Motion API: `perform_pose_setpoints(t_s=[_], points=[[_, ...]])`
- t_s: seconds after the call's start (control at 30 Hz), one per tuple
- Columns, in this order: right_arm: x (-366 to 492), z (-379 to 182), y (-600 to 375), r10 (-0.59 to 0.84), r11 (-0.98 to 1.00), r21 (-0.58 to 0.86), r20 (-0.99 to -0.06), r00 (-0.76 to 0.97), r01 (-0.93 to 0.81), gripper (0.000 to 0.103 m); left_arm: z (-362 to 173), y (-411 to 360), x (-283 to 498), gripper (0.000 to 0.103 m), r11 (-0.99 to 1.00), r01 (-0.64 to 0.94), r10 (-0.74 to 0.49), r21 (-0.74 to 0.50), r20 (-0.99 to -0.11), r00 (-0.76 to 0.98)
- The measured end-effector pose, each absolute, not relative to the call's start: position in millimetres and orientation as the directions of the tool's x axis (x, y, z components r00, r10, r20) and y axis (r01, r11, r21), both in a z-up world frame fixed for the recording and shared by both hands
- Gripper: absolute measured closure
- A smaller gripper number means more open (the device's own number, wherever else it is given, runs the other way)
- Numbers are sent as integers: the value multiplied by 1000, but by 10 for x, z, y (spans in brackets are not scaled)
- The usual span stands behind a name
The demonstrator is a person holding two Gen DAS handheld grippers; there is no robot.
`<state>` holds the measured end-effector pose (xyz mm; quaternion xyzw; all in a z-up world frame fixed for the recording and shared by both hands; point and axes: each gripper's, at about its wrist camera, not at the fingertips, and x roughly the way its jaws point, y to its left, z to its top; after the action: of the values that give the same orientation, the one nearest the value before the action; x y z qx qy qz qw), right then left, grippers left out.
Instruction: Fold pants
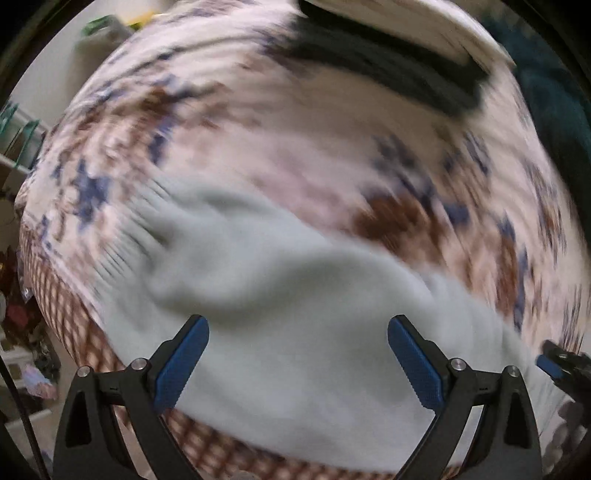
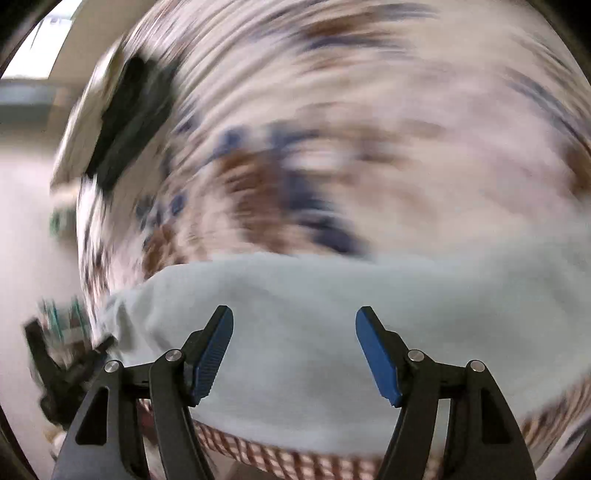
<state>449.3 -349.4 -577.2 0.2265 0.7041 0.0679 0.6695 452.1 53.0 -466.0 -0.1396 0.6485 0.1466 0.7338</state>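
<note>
Pale grey-blue pants point(image 1: 288, 314) lie on a patterned bedspread point(image 1: 258, 147), with a ribbed band at their left end in the left wrist view. My left gripper point(image 1: 298, 332) is open and empty just above the pants. The pants also show in the right wrist view point(image 2: 314, 302). My right gripper point(image 2: 294, 323) is open and empty over them. The right gripper shows at the right edge of the left wrist view point(image 1: 557, 365), and the left gripper at the left edge of the right wrist view point(image 2: 70, 369). Both views are blurred by motion.
A black folded item point(image 1: 388, 70) lies on a white one point(image 1: 424, 26) at the far side of the bed; they also show in the right wrist view point(image 2: 133, 118). The bed's front edge has a brown check border point(image 1: 207, 439). Shelves and clutter point(image 1: 18, 332) stand to the left.
</note>
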Motion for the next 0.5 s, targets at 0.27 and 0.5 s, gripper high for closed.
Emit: perform_pose_setpoints(t_s=[0.27,0.5], points=[[5707,-6174,-1829,302,952,306,-933,-194,10,32,-5069,1817,5019,4,876,-464,-129,-130,-991,35],[5904,-6604,-1452,252,967,234,-931,-263,98,32,-5983,2143,5110,21,804,-517,-397,-294,-913,-99]])
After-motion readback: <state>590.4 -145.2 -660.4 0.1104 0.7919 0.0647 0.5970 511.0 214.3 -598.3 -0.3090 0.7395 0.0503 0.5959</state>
